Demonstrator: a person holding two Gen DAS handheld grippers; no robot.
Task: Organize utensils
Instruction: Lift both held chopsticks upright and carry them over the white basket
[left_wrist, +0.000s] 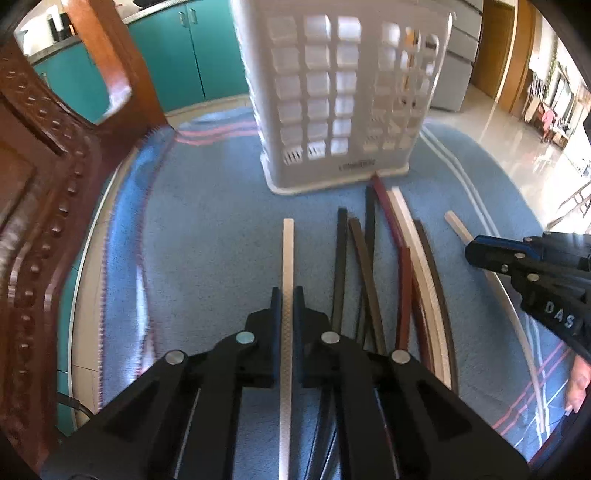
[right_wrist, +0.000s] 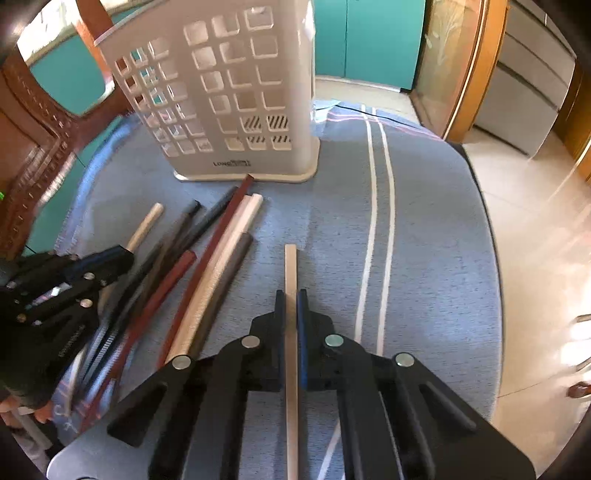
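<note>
At the bottom centre of the left wrist view, the left gripper (left_wrist: 287, 295) is clamped on a white chopstick (left_wrist: 287, 251) that points up the frame. At the bottom centre of the right wrist view, the right gripper (right_wrist: 291, 297) is likewise closed on a pale wooden chopstick (right_wrist: 290, 266). Between them, a loose heap of chopsticks (right_wrist: 207, 254), dark, red and cream, lies on the blue cloth (right_wrist: 424, 229) covering the desk. Farther up stands the white perforated utensil holder (right_wrist: 236, 92), one red stick touching its base.
</note>
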